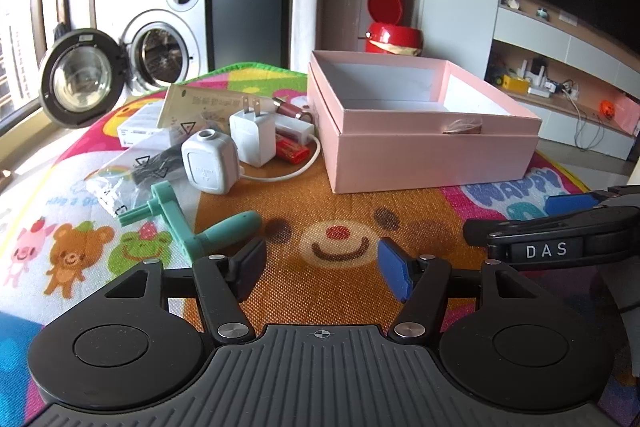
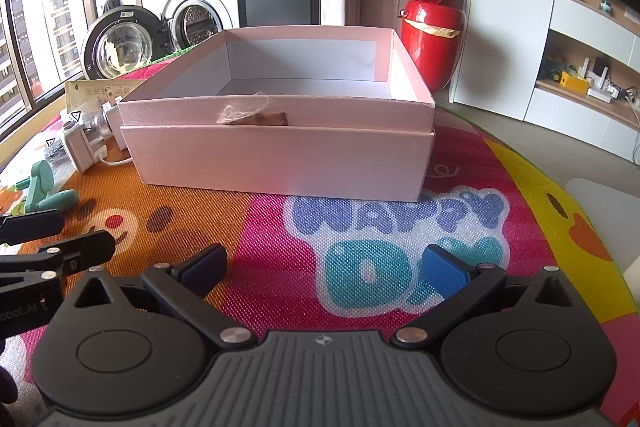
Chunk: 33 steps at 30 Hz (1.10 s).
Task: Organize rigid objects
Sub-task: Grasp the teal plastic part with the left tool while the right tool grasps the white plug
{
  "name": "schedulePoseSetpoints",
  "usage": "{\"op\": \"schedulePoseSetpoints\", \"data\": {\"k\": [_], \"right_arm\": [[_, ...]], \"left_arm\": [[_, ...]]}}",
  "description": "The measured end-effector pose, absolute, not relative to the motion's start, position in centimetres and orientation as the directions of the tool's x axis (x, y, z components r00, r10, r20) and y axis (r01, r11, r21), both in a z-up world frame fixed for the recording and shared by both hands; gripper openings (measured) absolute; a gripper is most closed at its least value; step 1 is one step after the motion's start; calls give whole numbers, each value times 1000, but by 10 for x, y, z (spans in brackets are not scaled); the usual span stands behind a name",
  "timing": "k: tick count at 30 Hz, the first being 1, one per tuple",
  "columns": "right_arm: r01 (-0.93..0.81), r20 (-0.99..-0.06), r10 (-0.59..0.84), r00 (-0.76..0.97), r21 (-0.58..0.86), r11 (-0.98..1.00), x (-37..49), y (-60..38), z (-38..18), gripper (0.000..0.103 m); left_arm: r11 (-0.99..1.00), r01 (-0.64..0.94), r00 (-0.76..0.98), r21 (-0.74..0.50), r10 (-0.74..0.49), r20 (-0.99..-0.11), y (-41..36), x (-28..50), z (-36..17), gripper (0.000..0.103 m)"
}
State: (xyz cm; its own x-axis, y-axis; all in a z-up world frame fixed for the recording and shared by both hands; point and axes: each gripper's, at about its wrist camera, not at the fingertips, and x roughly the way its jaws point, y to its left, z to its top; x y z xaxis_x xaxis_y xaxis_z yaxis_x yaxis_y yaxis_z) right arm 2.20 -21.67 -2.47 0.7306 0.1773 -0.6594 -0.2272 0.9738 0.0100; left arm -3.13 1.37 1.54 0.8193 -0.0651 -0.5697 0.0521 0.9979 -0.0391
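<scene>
Left to right, on the colourful cartoon-print play mat (image 1: 320,195):
- Clear plastic bags (image 1: 120,179), crumpled, far left.
- Mint-green plastic crank handle (image 1: 192,227), lying flat, near the left gripper (image 1: 320,267); jaws apart, nothing between them.
- White square plastic device with a round port (image 1: 208,163), touching a white two-prong wall charger (image 1: 254,135); a red lighter-like piece (image 1: 294,151) and a white cable (image 1: 288,175) just beside.
- Pink open cardboard box (image 1: 432,159), set in its lid, nothing visible inside.
- Right gripper (image 2: 324,267), jaws apart, empty, before the box.
</scene>
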Motion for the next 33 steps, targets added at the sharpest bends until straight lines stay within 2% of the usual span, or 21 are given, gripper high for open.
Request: {"op": "schedulePoseSetpoints", "data": {"k": [3,7,10,16,20,24,25,28,33], "right_arm": [[-234,-681,172,712,1,972,25,-215,-22,103],[-236,-694,169,699,-1,972,28,-213,-20,103],[-241,-690,174,703,-1,971,28,-214,-20,103],[-241,-678,178,713,2,971,27,-216,-22,103],[-241,-677,179,714,2,971,25,-216,-23,103],[-245,-674,185,715,6,969,23,-217,-22,103],[-250,-670,190,717,6,968,21,-217,-21,100],[-318,-641,230,733,-24,948,12,-207,-16,81],[-496,-590,382,711,-36,868,1,-160,7,76]], "left_arm": [[998,49,848,-25,-55,-528,38,-49,31,69],[986,-101,809,-135,2,-588,93,-34,42,66],[970,-174,793,-170,35,-608,114,-17,41,66],[935,-227,764,-272,-2,-645,130,15,30,66],[975,-146,782,-169,9,-624,106,29,25,66],[998,-32,814,53,57,-579,79,20,16,65],[998,-22,814,65,56,-578,78,15,13,65],[998,-27,811,56,55,-582,89,0,9,66],[994,-37,803,107,93,-589,116,-21,13,66]]}}
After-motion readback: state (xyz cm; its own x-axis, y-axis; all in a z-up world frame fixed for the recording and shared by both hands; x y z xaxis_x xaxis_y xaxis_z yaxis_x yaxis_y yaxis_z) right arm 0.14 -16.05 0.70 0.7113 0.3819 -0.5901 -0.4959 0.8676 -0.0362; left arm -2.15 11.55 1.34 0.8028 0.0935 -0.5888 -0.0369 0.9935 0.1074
